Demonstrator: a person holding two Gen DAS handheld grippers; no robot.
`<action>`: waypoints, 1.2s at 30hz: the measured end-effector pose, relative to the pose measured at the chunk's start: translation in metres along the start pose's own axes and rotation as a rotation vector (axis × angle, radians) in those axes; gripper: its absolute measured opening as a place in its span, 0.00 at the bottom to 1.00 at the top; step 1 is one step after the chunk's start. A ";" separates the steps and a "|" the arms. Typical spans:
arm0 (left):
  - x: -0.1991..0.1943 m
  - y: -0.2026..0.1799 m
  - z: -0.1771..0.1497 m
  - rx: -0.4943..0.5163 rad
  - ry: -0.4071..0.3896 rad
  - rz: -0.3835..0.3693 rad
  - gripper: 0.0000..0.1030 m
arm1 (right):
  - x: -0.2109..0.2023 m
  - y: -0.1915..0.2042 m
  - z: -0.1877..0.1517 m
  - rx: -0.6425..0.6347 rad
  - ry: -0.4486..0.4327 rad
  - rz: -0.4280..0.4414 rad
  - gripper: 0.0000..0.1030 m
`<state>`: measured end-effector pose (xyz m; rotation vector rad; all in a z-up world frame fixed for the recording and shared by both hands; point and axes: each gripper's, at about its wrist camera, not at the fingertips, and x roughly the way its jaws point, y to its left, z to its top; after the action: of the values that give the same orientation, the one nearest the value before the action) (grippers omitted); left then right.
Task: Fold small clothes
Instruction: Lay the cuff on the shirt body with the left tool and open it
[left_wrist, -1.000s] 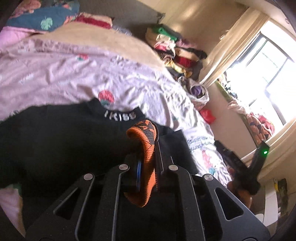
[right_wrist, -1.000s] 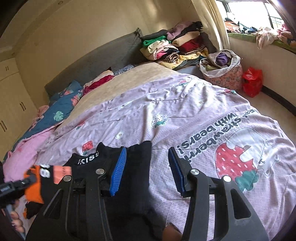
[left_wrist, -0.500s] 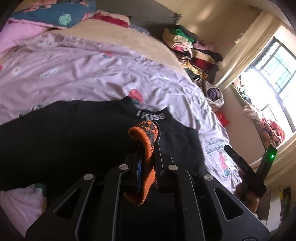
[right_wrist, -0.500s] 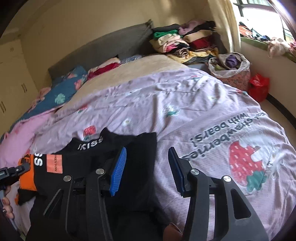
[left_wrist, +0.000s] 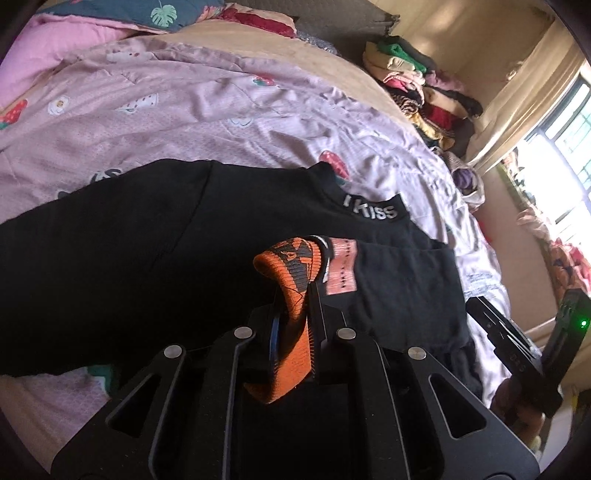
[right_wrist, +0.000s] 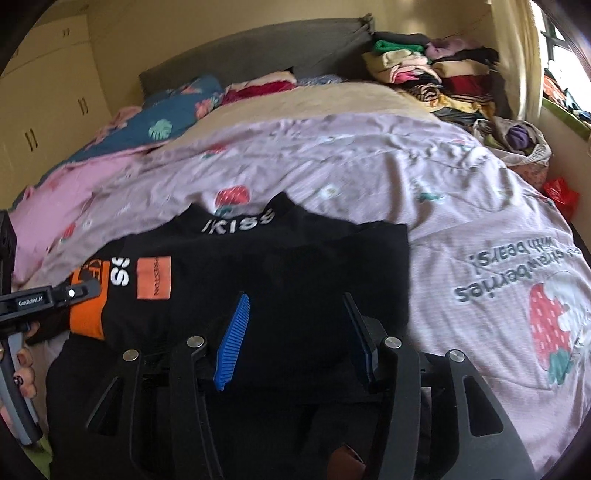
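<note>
Two grippers work over one black knit top with white "KISS" lettering on its collar (left_wrist: 370, 211), which lies flat on a lilac strawberry-print quilt (left_wrist: 207, 110) covering the bed. The left gripper (left_wrist: 293, 317) has its jaws pressed together on the top's orange-and-black ribbed cuff (left_wrist: 291, 273); the cuff loops up out of the jaws, and a pale orange rectangular patch (left_wrist: 341, 267) on the sleeve shows just beyond it. Ahead of those jaws spreads the black body of the top, its collar further off.

The right gripper (right_wrist: 295, 325), with blue ribbed pads (right_wrist: 234, 332), has its jaws spread and opening. The black fabric lies below and between them, and the pads do not press on it. To the left of these jaws, the orange cuff sits clamped in the left gripper, seen from the side. Beyond the top's collar the quilt runs on to a heap of folded multicoloured clothes (right_wrist: 436, 77) at the bed's far corner.
</note>
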<state>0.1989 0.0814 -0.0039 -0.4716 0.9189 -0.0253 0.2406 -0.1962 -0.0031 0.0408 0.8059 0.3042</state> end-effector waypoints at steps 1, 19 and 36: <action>0.000 0.000 0.000 0.006 0.001 0.010 0.06 | 0.003 0.003 -0.001 -0.005 0.009 0.001 0.48; -0.001 -0.011 -0.015 0.109 -0.014 0.169 0.17 | 0.023 -0.001 -0.013 -0.001 0.112 -0.006 0.60; 0.007 0.015 -0.037 0.040 0.015 0.191 0.56 | 0.008 -0.009 -0.028 0.056 0.086 -0.022 0.83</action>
<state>0.1722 0.0798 -0.0341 -0.3457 0.9727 0.1268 0.2285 -0.2046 -0.0296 0.0715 0.8993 0.2639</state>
